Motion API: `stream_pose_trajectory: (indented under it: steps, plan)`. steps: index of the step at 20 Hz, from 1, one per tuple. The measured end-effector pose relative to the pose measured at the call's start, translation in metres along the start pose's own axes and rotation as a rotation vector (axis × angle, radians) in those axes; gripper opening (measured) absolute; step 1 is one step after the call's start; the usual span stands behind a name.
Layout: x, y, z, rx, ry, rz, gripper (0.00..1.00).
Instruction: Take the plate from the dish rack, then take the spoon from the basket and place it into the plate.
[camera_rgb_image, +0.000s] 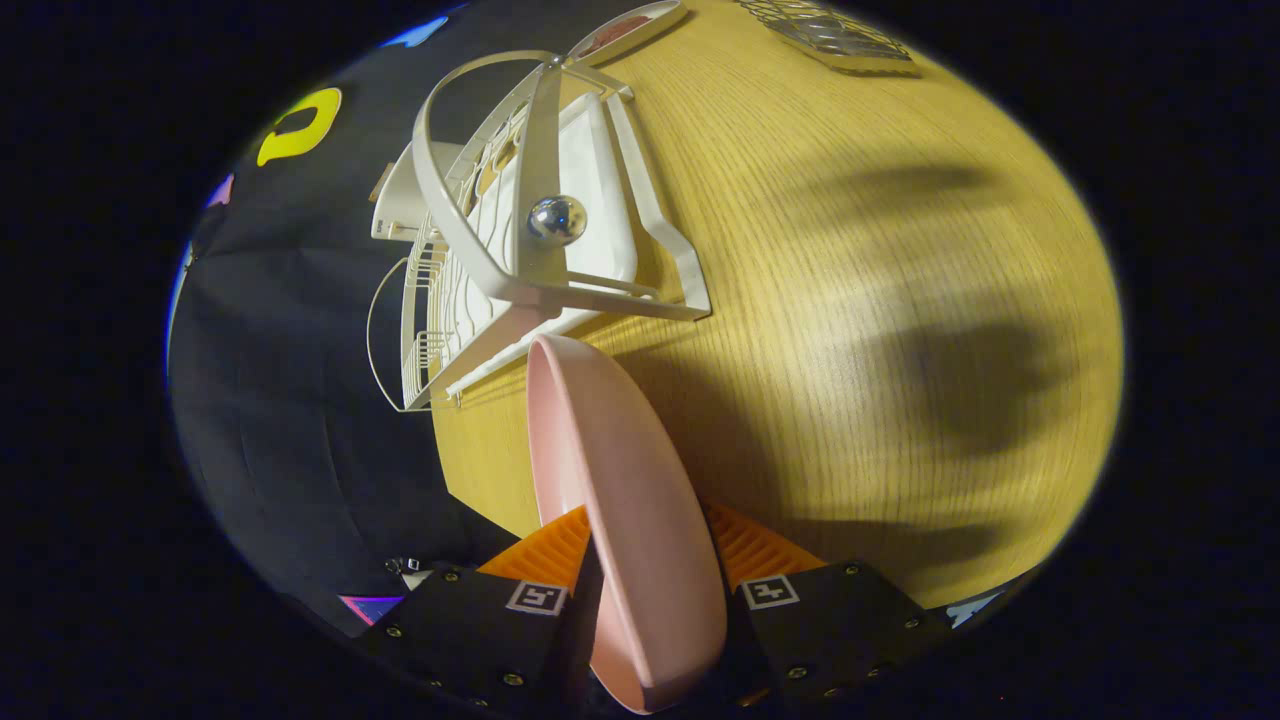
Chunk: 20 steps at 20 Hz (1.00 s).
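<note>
A pink plate (625, 500) stands on edge between my two fingers, and my gripper (645, 545) is shut on its rim. The plate hangs above the wooden table (850, 330), clear of the white dish rack (530, 240), which lies just beyond the plate's far edge. Past the rack, at the far side of the table, sits a wire basket (830, 30); I cannot make out a spoon in it.
A shiny metal knob (556, 220) sits on the rack's handle. A shallow dish with a red inside (625, 28) lies beyond the rack. The table's edge runs close beside the rack and plate, with black cloth behind. Dark shadows fall on the wood.
</note>
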<state>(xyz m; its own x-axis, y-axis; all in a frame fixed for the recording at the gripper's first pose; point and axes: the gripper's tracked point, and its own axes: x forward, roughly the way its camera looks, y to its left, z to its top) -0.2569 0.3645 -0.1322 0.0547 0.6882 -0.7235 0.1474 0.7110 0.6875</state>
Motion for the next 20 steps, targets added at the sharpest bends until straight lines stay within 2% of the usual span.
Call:
stream_pose_trajectory:
  steps: [3, 11, 13, 15, 20]
  plan:
    - [-0.008, -0.009, 0.006, -0.003, -0.015, -0.018, 0.55]
    - [-0.037, -0.034, 0.015, -0.022, -0.048, -0.065, 0.56]
    - [-0.052, -0.042, 0.026, -0.068, -0.099, -0.103, 0.61]
    - [-0.070, -0.049, 0.038, -0.102, -0.168, -0.145, 0.61]
    - [-0.132, -0.062, 0.098, -0.093, -0.434, -0.235, 0.61]
